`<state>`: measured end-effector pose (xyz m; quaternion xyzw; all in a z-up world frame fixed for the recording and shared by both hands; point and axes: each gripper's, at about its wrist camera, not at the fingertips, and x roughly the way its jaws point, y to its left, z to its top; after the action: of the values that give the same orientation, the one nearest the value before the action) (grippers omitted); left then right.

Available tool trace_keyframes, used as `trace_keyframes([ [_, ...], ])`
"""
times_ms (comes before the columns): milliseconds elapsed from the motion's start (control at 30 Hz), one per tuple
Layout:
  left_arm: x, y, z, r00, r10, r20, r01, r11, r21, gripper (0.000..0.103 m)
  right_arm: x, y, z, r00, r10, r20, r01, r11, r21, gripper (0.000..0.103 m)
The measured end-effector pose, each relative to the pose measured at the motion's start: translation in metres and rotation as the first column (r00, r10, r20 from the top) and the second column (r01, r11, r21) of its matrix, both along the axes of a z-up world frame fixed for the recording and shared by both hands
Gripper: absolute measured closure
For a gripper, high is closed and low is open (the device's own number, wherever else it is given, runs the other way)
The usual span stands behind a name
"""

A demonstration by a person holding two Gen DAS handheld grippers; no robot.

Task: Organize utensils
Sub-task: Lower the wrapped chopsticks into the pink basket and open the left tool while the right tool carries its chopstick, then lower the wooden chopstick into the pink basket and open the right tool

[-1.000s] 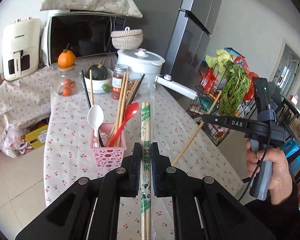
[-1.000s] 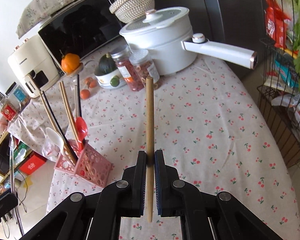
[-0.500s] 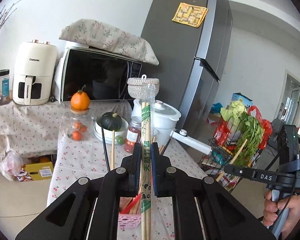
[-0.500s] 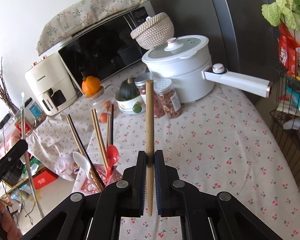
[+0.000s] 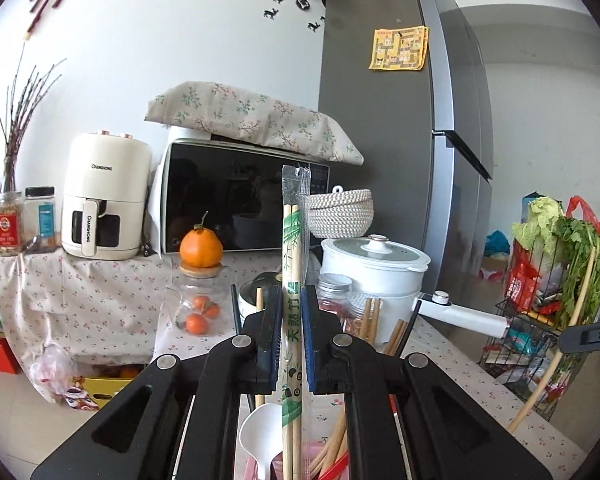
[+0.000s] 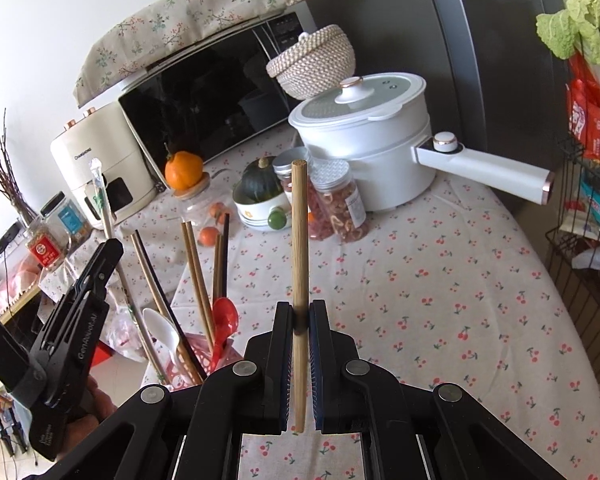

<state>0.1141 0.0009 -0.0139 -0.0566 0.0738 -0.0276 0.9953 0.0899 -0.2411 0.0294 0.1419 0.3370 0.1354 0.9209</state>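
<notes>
You are working in a home kitchen. Landmark: the black-fronted microwave oven (image 5: 244, 208) on the cherry-print tablecloth (image 6: 440, 280). A floral fabric cushion (image 5: 252, 120) lies on top of it. To its left stands a cream air fryer (image 5: 104, 204); to its right, a tall grey refrigerator (image 5: 384, 120) with a yellow paper note on the door. In front of the microwave: a white lidded electric pot with a long handle (image 6: 372, 140), a woven lidded basket (image 6: 312, 60), glass jars of snacks (image 6: 340, 204) and an orange fruit (image 5: 201, 246) on a jar lid. Further right, past the refrigerator, a black wire rack (image 5: 540, 320) holds leafy greens.
</notes>
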Motion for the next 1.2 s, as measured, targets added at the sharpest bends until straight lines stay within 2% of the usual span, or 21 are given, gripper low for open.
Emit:
trace_keyframes([
  [133, 0.002, 0.0, -0.01, 0.999, 0.029, 0.023, -0.029, 0.999, -0.013, 0.093, 0.003, -0.001, -0.002, 1.0, -0.001, -0.004, 0.001, 1.0, -0.003, 0.097],
  [267, 0.001, 0.001, -0.023, 1.0, 0.025, 0.01, -0.025, 1.0, -0.005, 0.092, 0.002, -0.003, -0.002, 1.0, -0.008, 0.002, 0.008, 1.0, -0.005, 0.097],
  [367, -0.002, 0.005, -0.035, 0.997, 0.037, -0.065, -0.038, 0.999, -0.019, 0.09, 0.0, -0.002, -0.001, 1.0, -0.012, 0.013, 0.012, 1.0, -0.017, 0.097],
  [500, -0.012, 0.017, -0.037, 0.985, 0.036, -0.17, -0.045, 0.998, -0.052, 0.067, -0.002, 0.002, 0.001, 1.0, 0.0, 0.017, 0.0, 1.0, -0.018, 0.097],
  [700, -0.031, 0.036, -0.018, 0.959, 0.013, -0.283, -0.022, 0.999, -0.028, 0.058, -0.009, 0.015, 0.015, 0.998, 0.031, 0.055, -0.032, 0.999, 0.003, 0.097],
  [833, -0.043, 0.051, -0.006, 0.926, 0.014, -0.378, -0.023, 1.0, -0.019, 0.043, -0.016, 0.026, 0.028, 0.994, 0.058, 0.095, -0.061, 0.998, 0.026, 0.097],
  [933, -0.047, 0.059, -0.006, 0.881, 0.008, -0.474, -0.009, 1.0, 0.001, 0.034, -0.02, 0.035, 0.038, 0.989, 0.073, 0.132, -0.079, 0.996, 0.044, 0.097],
  [1033, -0.051, 0.069, -0.014, 0.839, 0.009, -0.544, -0.004, 1.0, 0.012, 0.032, -0.02, 0.05, 0.043, 0.983, 0.084, 0.162, -0.094, 0.994, 0.051, 0.097],
  [1200, -0.054, 0.082, -0.033, 0.787, -0.027, -0.616, 0.001, 0.999, -0.044, 0.032, -0.008, 0.079, 0.038, 0.978, 0.104, 0.183, -0.111, 0.993, 0.033, 0.097],
])
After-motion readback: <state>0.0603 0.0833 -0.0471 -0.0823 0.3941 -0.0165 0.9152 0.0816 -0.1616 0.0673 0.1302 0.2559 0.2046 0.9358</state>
